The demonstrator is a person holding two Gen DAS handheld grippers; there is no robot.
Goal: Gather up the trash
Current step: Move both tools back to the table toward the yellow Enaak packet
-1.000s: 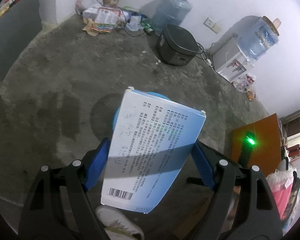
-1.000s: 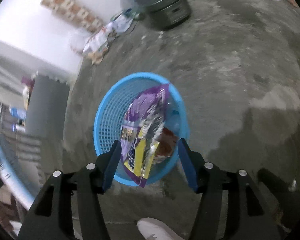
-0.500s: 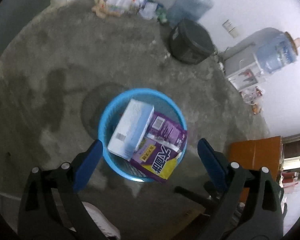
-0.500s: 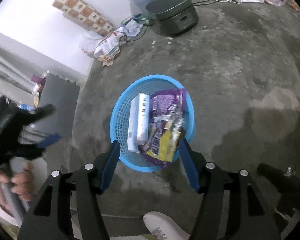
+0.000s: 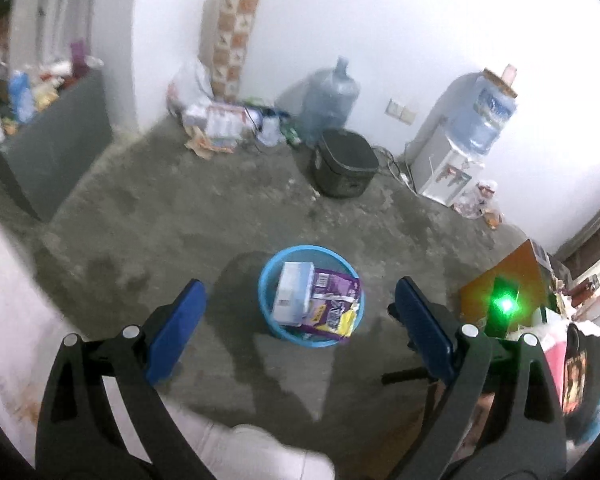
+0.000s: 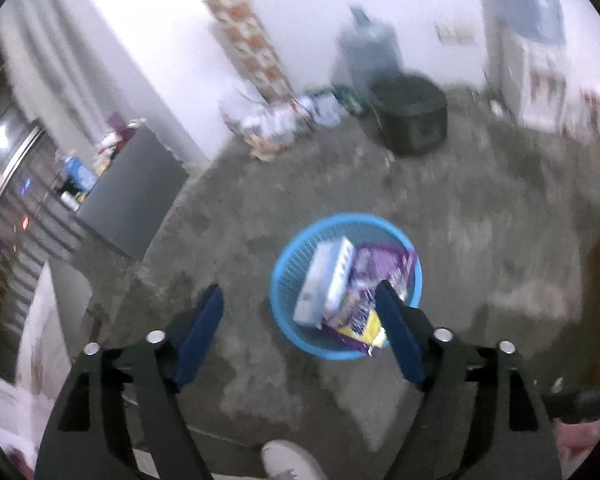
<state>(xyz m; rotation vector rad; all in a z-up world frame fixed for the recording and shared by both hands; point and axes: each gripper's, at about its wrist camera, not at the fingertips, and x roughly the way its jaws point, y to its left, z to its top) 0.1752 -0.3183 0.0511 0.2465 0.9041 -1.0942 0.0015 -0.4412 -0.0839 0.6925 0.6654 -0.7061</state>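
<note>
Trash basket [image 5: 269,280]: 1 blue mesh basket, round, upright on the bare concrete floor [image 5: 148,216], well clear of the walls.
Contents, 2 items: 1 white and pale-blue carton [image 5: 292,294] leaning on the left inner wall; 1 purple and yellow snack bag [image 5: 334,304] beside it on the right, touching the carton, its yellow end lapping the near rim.
Surroundings, largest first: 1 water dispenser [image 5: 446,164] with a blue bottle on top, against the far wall at right; 1 loose water jug [image 5: 330,98] on the floor by the wall; 1 black cooker [image 5: 344,162] in front of the jug; 1 heap of papers and packets [image 5: 216,124] in the corner.
Left tool [image 5: 300,300]: blue pads spread wide, nothing between them, above the basket.
Right tool [image 6: 300,300]: jaws opening, nothing gripped; its right pad overlaps the basket's near rim in its own view. That view is motion-blurred.
</note>
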